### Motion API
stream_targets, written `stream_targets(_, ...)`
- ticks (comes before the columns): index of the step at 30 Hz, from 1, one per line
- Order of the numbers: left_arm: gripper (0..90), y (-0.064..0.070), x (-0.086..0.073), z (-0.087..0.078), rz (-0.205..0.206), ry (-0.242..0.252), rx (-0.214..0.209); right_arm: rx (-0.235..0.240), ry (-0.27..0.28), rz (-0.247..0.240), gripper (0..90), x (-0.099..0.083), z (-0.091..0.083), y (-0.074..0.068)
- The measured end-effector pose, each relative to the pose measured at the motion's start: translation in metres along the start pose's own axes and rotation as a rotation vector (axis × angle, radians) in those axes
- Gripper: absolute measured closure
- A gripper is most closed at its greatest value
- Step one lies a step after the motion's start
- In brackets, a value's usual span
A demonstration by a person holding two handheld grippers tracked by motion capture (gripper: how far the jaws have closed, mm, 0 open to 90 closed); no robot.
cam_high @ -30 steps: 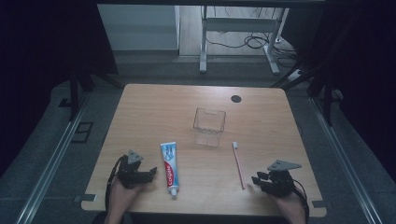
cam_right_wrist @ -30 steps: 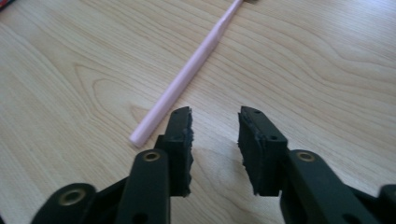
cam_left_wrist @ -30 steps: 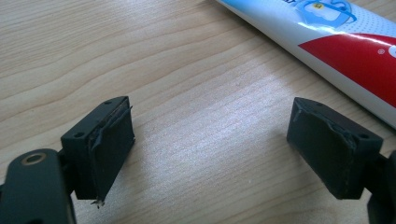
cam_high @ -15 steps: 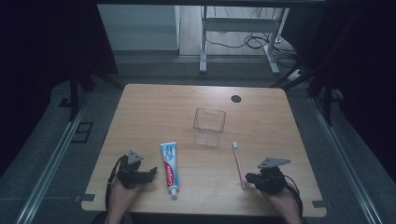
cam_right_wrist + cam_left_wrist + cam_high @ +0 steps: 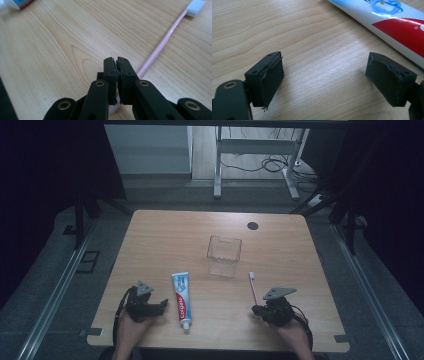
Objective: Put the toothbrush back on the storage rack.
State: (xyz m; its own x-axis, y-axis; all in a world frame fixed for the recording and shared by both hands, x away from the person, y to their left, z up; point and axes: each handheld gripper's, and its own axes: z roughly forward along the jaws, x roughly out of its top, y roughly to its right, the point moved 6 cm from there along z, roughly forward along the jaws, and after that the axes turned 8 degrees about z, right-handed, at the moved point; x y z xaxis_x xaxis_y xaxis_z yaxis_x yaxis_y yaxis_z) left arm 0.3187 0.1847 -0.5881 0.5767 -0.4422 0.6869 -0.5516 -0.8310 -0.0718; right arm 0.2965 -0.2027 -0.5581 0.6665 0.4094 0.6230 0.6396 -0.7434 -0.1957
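A pink toothbrush (image 5: 253, 290) with a white head lies on the wooden table (image 5: 165, 245), right of centre. My right gripper (image 5: 256, 310) rests at the near end of its handle. In the right gripper view its jaws (image 5: 116, 62) are pressed together, and the toothbrush (image 5: 165, 42) handle runs underneath them. A white, red and blue toothpaste tube (image 5: 182, 300) lies left of centre, cap towards me. My left gripper (image 5: 162, 306) sits just left of it, open, with bare wood between the jaws (image 5: 324, 80) and the toothpaste tube (image 5: 397, 22) beyond the right one.
A clear, square plastic container (image 5: 224, 256) stands upright mid-table, just beyond the toothbrush head. A round black cable hole (image 5: 252, 226) is near the far edge. Metal table legs and cables stand on the floor behind the table.
My right gripper has slid left along the near edge and now sits over the near end of the toothbrush handle. The left gripper has stayed in place.
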Motion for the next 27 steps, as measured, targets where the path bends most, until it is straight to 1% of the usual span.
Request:
stream_targets(5,14.7,0.0,0.0,0.0,0.0,0.0,-0.001,-0.012,-0.022,0.018,85.4,-0.003,0.005,0.003)
stream_targets(9,14.7,0.0,0.0,0.0,0.0,0.0,-0.001,-0.018,-0.024,0.025,85.4,-0.004,0.004,0.006)
stream_targets(10,14.7,0.0,0.0,0.0,0.0,0.0,-0.001,-0.025,-0.028,0.033,85.4,-0.005,0.003,0.008)
stream_targets(17,14.7,0.0,0.0,0.0,0.0,0.0,-0.001,-0.037,-0.026,0.052,85.3,-0.009,-0.002,0.017)
stream_targets(18,14.7,0.0,0.0,0.0,0.0,0.0,-0.001,-0.044,-0.028,0.058,85.1,-0.011,-0.004,0.02)
stream_targets(20,14.7,0.0,0.0,0.0,0.0,0.0,-0.001,-0.047,-0.029,0.058,85.0,-0.011,-0.005,0.022)
stream_targets(23,14.7,0.0,0.0,0.0,0.0,0.0,-0.001,-0.059,-0.034,0.068,83.4,-0.015,-0.009,0.029)
stream_targets(24,14.7,0.0,0.0,0.0,0.0,0.0,-0.001,-0.059,-0.034,0.068,83.4,-0.015,-0.009,0.029)
stream_targets(25,14.7,0.0,0.0,0.0,0.0,0.0,-0.001,-0.066,-0.036,0.069,83.0,-0.016,-0.01,0.032)
stream_targets(27,14.7,0.0,0.0,0.0,0.0,0.0,-0.001,-0.068,-0.036,0.075,83.0,-0.016,-0.011,0.033)
